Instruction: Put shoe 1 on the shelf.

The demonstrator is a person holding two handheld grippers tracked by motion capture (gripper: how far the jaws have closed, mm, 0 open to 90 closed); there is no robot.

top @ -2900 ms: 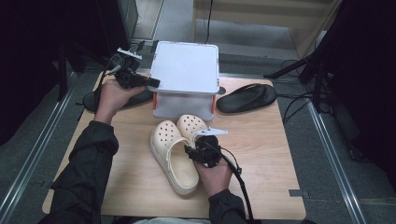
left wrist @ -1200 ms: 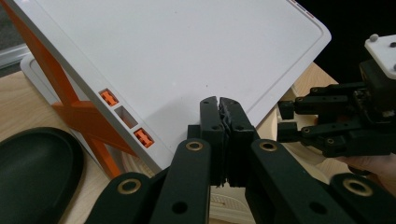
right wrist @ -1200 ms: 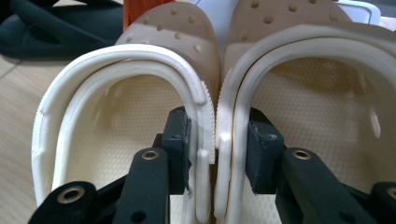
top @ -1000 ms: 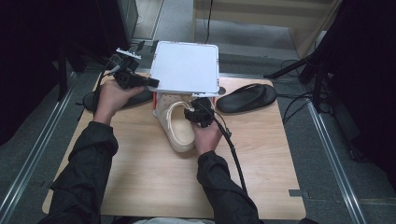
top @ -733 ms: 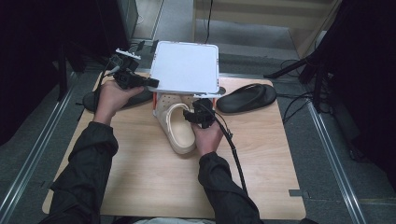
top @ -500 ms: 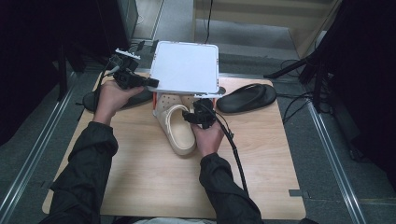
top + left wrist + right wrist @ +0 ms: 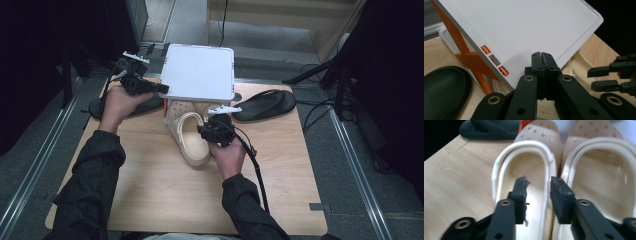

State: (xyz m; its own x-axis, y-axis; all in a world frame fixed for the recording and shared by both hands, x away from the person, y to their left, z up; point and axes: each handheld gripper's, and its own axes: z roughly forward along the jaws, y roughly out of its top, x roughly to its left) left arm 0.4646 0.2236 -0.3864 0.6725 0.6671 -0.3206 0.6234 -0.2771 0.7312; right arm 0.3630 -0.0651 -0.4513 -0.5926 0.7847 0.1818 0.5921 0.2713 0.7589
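A white box lid stands tilted up. My left gripper is shut, its tips against the lid's left edge with nothing visible between the jaws. Two cream clogs lie side by side, toes under the lid. My right gripper hovers over the left clog, beside the right clog. Its jaws have just been closing and stand part open. That clog's inner side wall shows in the gap and the pads do not press on it. The right gripper also shows in the left gripper view.
A black sandal lies right of the box, another black sandal left of it under my left hand. Orange latches run down the box side. The wooden table is bare near the front edge.
The lid has come up and both clogs have slid toe-first under it. Over the last half second the right gripper has drawn back a little toward the person; the left hand stayed put.
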